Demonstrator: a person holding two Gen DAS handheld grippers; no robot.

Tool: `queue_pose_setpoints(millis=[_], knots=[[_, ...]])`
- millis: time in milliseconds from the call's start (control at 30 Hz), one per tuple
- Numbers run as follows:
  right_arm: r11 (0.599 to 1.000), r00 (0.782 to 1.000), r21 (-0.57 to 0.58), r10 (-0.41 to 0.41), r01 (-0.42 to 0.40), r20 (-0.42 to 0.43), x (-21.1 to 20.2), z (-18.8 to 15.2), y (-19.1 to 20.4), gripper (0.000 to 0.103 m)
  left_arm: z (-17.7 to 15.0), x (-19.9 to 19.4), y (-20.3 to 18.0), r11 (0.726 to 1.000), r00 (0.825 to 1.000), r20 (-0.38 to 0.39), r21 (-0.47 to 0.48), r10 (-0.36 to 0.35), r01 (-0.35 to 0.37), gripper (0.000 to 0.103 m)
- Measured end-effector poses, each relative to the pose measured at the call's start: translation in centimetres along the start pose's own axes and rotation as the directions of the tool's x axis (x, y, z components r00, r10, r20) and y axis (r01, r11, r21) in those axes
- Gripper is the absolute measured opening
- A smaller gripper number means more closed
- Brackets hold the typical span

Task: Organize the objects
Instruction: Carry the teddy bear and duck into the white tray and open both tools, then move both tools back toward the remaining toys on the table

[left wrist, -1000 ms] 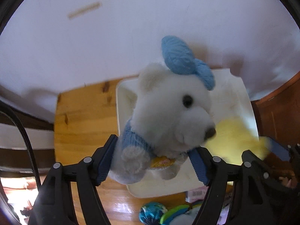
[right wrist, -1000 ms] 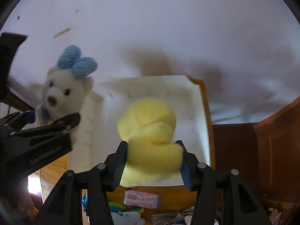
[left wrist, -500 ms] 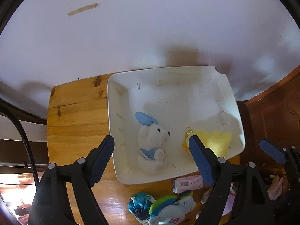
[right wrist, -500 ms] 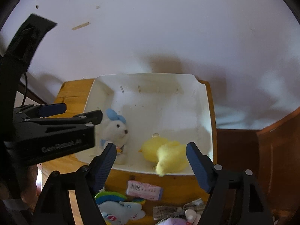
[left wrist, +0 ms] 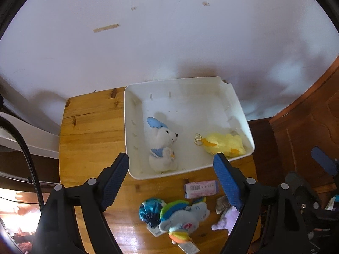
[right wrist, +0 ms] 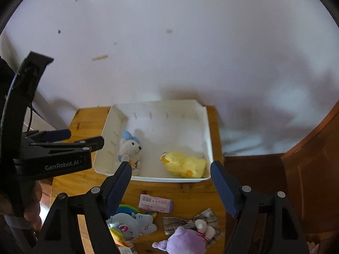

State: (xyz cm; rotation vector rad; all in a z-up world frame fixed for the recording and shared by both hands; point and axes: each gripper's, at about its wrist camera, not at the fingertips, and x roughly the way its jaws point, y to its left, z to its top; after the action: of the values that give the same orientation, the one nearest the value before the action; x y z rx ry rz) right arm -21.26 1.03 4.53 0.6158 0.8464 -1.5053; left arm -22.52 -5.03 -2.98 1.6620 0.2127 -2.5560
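Both tools stand wide apart with nothing between their blue pads. The left tool (left wrist: 171, 165) hangs above the near edge of the white bin (left wrist: 135, 169), and the right tool (right wrist: 170, 172) hangs above the bin's near right side. The bin sits on the wooden table (left wrist: 91, 131), pushed to the far right against the white wall (left wrist: 169, 42). Inside it, the white bear with a blue bow (left wrist: 162, 146) lies at the left and the yellow duck (left wrist: 224, 144) lies at the near right corner, apart from each other. On the table nearer than the bin lie a pink packet (left wrist: 200, 188), a blue ball (left wrist: 149, 210), a rainbow-maned plush (left wrist: 182, 218) touching the ball, a purple plush (right wrist: 186, 241) and a plaid cloth (right wrist: 184, 222).
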Motion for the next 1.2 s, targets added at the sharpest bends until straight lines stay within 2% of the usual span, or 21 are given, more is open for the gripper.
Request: queue_pose_setpoints(millis=[133,200,500,667,867,1000,1133,1200], knots=[[1.0,0.997,-0.012,-0.009,0.01,0.079,-3.1,-1.0,-0.1,0.078,-1.4,-2.1,-0.8,1.0,0.999,0.033,0.003,-0.013,0.013,0.085],[0.999,0.993,-0.032,0.022,-0.018,0.113,-4.4,-1.7,-0.2,0.078,-2.1,-2.9,-1.2,1.0,0.999,0.046,0.003,-0.017,0.017,0.085],[0.992,0.989,-0.118,0.059,-0.043,0.138,-7.7,-5.8,-0.3,0.078,-5.8,-5.6,-3.0,0.999,0.995,0.096,0.009,-0.037,0.037,0.086],[0.988,0.983,-0.152,0.033,-0.005,0.182,-9.4,-8.2,-0.7,0.078,-8.0,-6.3,-3.5,0.999,0.994,0.1,-0.005,-0.052,0.052,0.086],[0.979,0.982,-0.206,0.028,0.012,0.188,-10.7,-11.6,-0.8,0.078,-10.6,-6.7,-3.7,0.998,0.993,0.102,-0.017,-0.057,0.059,0.086],[0.974,0.984,-0.224,0.059,-0.019,0.17,-11.1,-13.3,-0.5,0.078,-12.4,-7.0,-4.0,0.999,0.992,0.115,-0.013,-0.045,0.047,0.086],[0.967,0.976,-0.216,0.168,-0.137,0.135,-11.2,-14.9,-0.4,0.08,-14.0,-6.8,-4.0,0.998,0.993,0.107,-0.023,-0.05,0.053,0.086],[0.965,0.974,-0.21,0.185,-0.155,0.132,-11.3,-15.5,-0.3,0.08,-14.7,-6.8,-4.1,0.998,0.993,0.107,-0.026,-0.053,0.056,0.086]])
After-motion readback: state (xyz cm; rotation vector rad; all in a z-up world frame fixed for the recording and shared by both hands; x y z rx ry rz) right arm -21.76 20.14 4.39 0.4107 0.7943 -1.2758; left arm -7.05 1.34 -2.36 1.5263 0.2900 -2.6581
